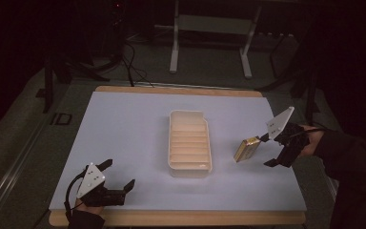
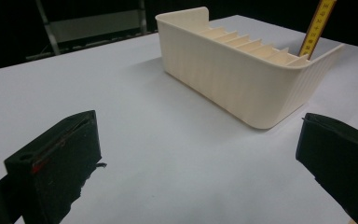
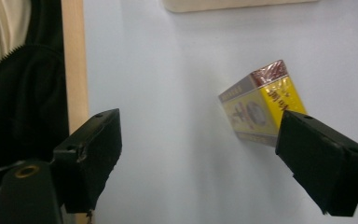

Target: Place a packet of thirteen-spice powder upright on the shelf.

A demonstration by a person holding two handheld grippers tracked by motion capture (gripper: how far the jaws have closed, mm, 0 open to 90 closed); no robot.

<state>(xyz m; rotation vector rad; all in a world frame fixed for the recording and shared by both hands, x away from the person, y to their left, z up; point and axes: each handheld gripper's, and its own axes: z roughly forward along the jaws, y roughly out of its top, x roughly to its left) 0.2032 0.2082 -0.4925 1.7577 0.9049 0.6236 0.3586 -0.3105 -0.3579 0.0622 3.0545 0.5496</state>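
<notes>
White tabletop (image 1: 124, 138) bears a cream slotted tray (image 1: 189, 143) — both claws spread, yellow box (image 1: 246, 149) touching the right claw (image 1: 274, 150).

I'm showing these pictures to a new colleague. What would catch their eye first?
Probably the cream slotted tray standing mid-table on the pale blue mat. Next, the yellow pack at the right gripper, tilted, just right of the tray. The left gripper sits open near the front edge.

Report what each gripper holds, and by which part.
Left gripper: nothing, open above the table. Right gripper: jaws wide apart; the yellow box touches one jaw, but whether it is held cannot be told.
</notes>
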